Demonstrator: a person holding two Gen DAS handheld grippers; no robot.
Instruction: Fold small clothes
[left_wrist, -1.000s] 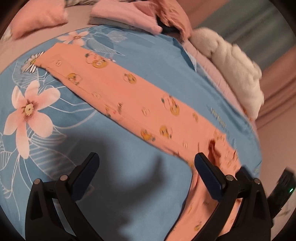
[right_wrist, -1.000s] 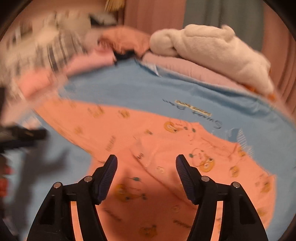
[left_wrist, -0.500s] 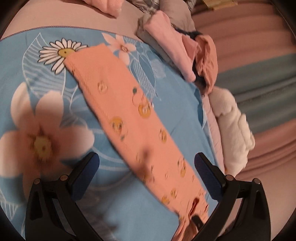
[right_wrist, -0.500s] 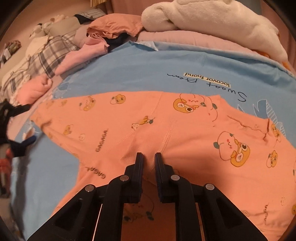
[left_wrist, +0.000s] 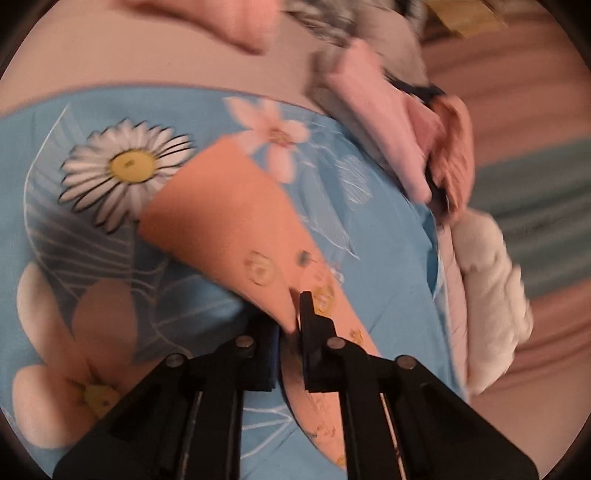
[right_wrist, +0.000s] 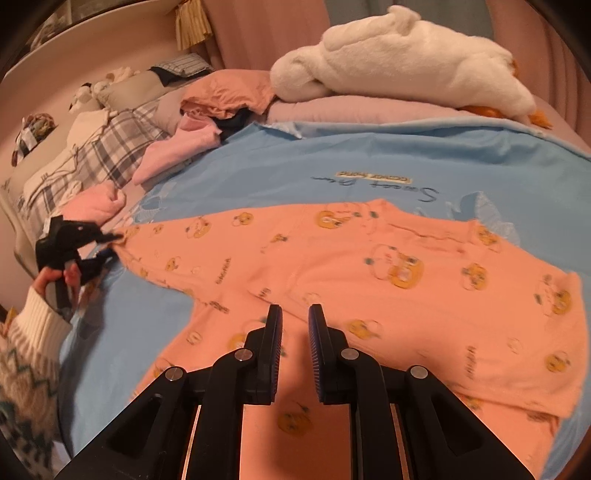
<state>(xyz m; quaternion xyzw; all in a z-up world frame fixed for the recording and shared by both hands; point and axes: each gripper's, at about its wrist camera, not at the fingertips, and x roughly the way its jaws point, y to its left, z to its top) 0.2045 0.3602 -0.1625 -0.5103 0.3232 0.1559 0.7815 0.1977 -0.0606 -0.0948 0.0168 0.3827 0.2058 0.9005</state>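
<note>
A small orange garment with yellow cartoon prints (right_wrist: 369, 266) lies spread on the blue bedsheet (right_wrist: 369, 158). In the left wrist view my left gripper (left_wrist: 295, 314) is shut on one long end of the orange garment (left_wrist: 221, 221). In the right wrist view that left gripper (right_wrist: 107, 240) pinches the garment's far left tip. My right gripper (right_wrist: 295, 325) sits over the garment's middle, near the crotch; its jaws stand a narrow gap apart with cloth beneath them.
A pile of pink and peach clothes (right_wrist: 207, 110) and a plaid pillow (right_wrist: 92, 155) lie at the back left. A white plush toy (right_wrist: 406, 59) lies on a pink pillow at the back. The sheet has flower prints (left_wrist: 125, 166).
My left gripper closed on the garment's end, having been wide open before. My right gripper's jaws, nearly together half a second ago, now stand slightly wider, and it has pulled back a little.
</note>
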